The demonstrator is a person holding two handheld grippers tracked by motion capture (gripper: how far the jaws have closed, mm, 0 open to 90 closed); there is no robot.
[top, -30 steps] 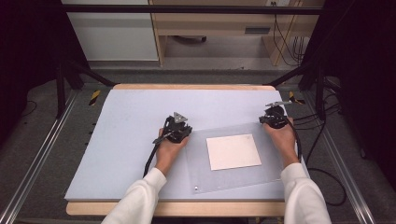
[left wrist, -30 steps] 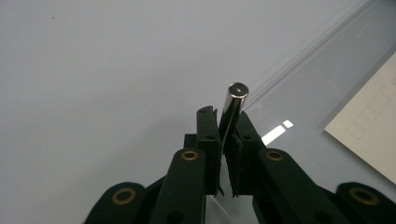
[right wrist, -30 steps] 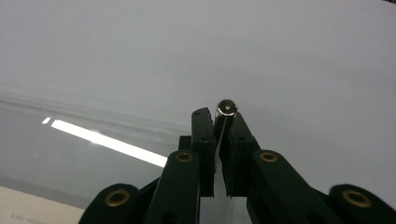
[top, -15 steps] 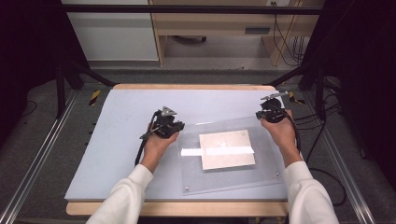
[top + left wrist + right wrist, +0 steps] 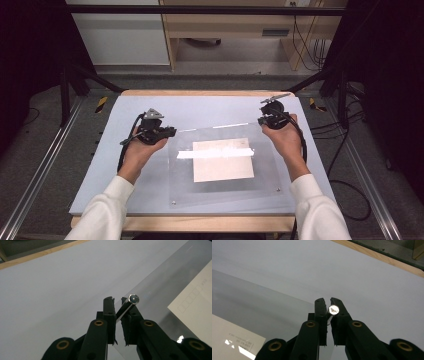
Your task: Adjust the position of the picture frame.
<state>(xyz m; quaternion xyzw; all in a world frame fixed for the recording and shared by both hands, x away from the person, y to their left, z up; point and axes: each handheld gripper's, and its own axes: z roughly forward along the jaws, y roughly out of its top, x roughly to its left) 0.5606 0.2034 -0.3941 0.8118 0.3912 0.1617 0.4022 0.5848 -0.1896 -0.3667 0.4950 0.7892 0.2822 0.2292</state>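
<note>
Two grippers clamp the clear acrylic sheet (image 5: 225, 165) by its far corners, tilting it. Left gripper (image 5: 170, 132) and right gripper (image 5: 261, 120) both pinch it above the white paper (image 5: 222, 160).

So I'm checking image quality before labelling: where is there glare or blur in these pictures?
High view: a white band of glare crosses the clear sheet over the paper. Left gripper view: the sheet's corner stud is sharp, the near jaws soft. Right gripper view: the stud gleams white, and bright spots hit the paper.
</note>
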